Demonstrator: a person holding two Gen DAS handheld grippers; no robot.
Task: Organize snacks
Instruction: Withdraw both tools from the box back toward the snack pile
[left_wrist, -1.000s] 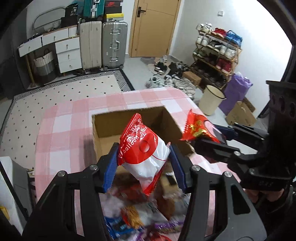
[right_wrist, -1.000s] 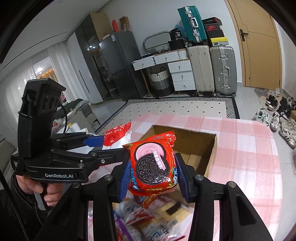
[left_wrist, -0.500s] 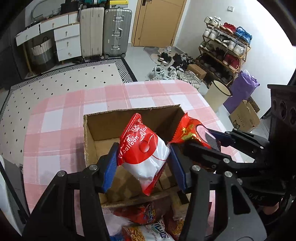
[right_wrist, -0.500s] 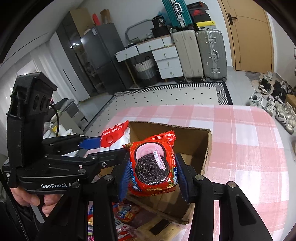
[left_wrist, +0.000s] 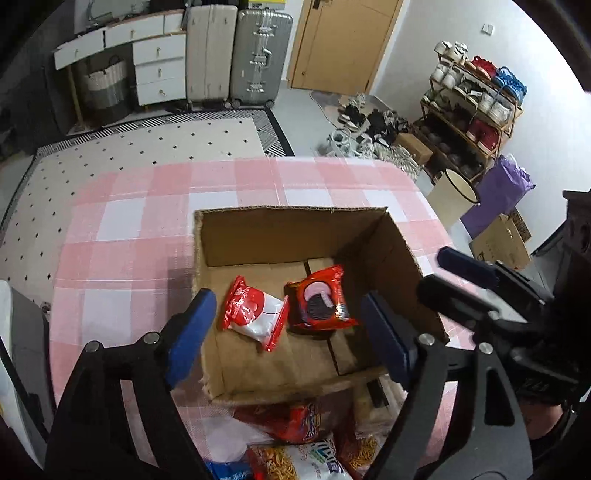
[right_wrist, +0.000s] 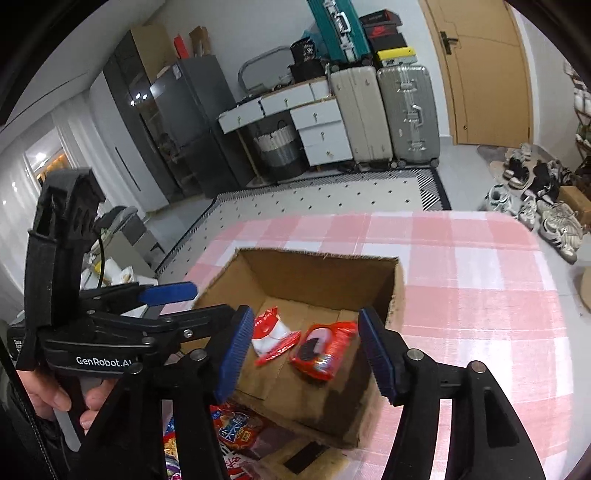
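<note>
An open cardboard box (left_wrist: 295, 229) stands on the pink checked table (left_wrist: 122, 229). On its floor lie a red and white snack bag (left_wrist: 255, 314) and a red Oreo pack (left_wrist: 321, 302), side by side. My left gripper (left_wrist: 291, 332) is open and empty above the box's near side. My right gripper (right_wrist: 306, 350) is open and empty above the same box (right_wrist: 317, 266); the red and white bag (right_wrist: 269, 332) and the Oreo pack (right_wrist: 321, 347) show between its fingers. The right gripper also shows at the right of the left wrist view (left_wrist: 480, 288).
A heap of loose snack packs (left_wrist: 295, 435) lies on the table in front of the box, also in the right wrist view (right_wrist: 229, 432). Beyond the table are a dotted rug, suitcases, drawers, a door and a shoe rack.
Both grippers have opened and let go. The red and white bag and the Oreo pack have dropped from the fingers onto the box floor. Both grippers have moved forward over the box.
</note>
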